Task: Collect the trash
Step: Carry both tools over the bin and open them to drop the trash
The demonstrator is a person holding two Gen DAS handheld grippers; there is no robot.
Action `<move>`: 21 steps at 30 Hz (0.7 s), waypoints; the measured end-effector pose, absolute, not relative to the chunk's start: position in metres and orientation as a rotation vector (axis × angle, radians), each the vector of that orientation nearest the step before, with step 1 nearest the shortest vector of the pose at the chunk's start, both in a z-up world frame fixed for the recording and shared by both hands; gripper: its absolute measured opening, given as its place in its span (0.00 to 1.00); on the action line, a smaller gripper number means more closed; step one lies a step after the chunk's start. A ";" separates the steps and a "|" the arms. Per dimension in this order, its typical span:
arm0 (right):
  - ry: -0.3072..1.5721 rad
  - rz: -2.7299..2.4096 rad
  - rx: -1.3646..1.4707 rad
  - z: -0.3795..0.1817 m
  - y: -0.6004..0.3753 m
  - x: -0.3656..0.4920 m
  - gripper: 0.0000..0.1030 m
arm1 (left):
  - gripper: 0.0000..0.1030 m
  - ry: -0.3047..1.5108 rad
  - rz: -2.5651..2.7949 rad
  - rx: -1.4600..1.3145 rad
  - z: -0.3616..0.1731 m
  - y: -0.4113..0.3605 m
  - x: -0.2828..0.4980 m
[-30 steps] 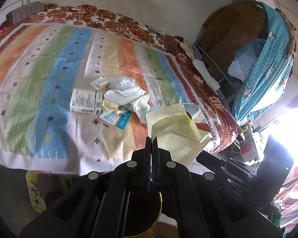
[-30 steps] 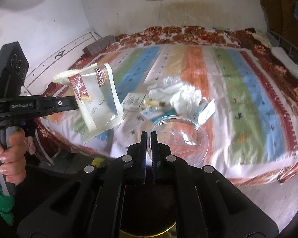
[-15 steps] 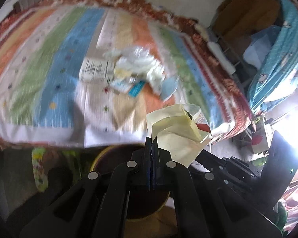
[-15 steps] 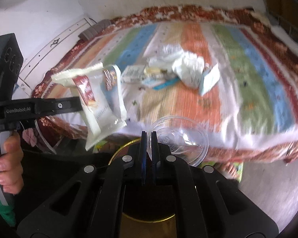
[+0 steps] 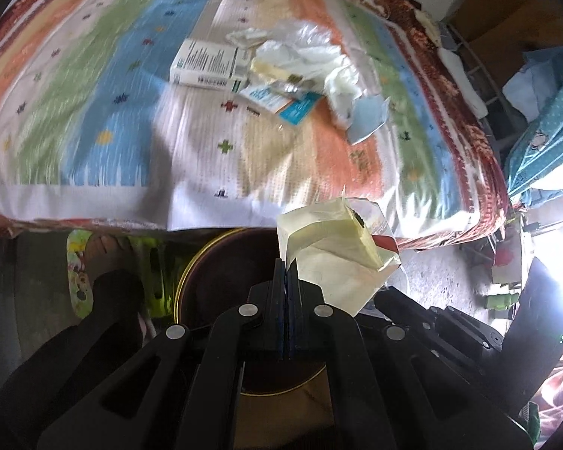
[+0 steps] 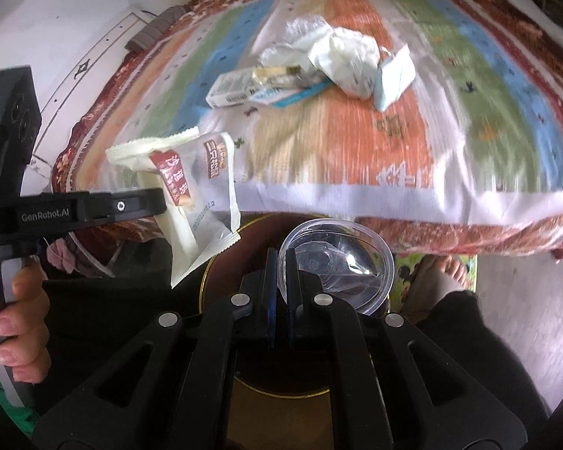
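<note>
We see two views, one cam per gripper, both aimed steeply down past the bed edge.

Left side first. In the left wrist view our left gripper is clamped tight on a pale yellow snack wrapper, jaws pinched together w/ only the film between them. The same wrapper shows in the right wrist view, red label facing us, hanging below the fingers. A hand grips the handle at that view's far left.

Centre, low: a dark round bin w/ a gold rim sits on the floor right at the bed's edge, under both grippers. The wrapper hangs over its opening, not yet dropped.

Moving right: our right gripper is closed on the rim of a clear plastic cup, jaws nearly touching w/ the thin wall between them. The cup sits above the bin's far edge. A foot in a printed sandal stands just beside the bin.

Above it all, on the striped bedspread, the rest of the trash is still in one pile: a white carton, crumpled white plastic, a teal-printed packet, a pale blue piece, prob. a face mask (blur makes that unsure).

Progress, as we judge it: early-to-mid. Two pieces are lifted and lined up for release; most of the pile remains, so several more trips look likely.
</note>
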State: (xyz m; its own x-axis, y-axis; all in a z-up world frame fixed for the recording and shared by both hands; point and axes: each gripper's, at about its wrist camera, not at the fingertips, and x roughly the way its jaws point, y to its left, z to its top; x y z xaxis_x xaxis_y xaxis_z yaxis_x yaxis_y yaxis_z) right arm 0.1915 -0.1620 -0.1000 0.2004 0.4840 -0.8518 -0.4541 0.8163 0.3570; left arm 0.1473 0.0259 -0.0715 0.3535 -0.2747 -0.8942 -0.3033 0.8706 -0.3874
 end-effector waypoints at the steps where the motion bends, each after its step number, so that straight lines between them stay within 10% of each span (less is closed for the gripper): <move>1: 1.207 0.646 0.033 -0.102 -0.163 0.192 0.04 | 0.00 1.241 0.025 -0.549 -0.075 0.026 0.149; 10: 1.302 0.619 0.036 -0.124 -0.159 0.196 0.04 | 0.00 1.333 0.035 -0.599 -0.099 0.028 0.153; 14: 1.325 0.610 0.048 -0.130 -0.157 0.198 0.14 | 0.35 1.343 0.071 -0.618 -0.104 0.033 0.152; 16: 1.322 0.608 0.051 -0.130 -0.158 0.198 0.30 | 0.37 1.327 0.062 -0.628 -0.100 0.034 0.152; 21: 1.293 0.615 0.047 -0.125 -0.158 0.198 0.31 | 0.46 1.263 0.066 -0.641 -0.088 0.040 0.153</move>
State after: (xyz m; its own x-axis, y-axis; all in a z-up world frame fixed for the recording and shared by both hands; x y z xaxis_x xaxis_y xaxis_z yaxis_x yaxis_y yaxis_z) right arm 0.1980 -0.1578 -0.1249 0.1386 0.4503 -0.8821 -0.3996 0.8404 0.3663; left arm 0.1532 0.0397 -0.0875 0.3257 -0.2955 -0.8981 -0.3871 0.8250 -0.4118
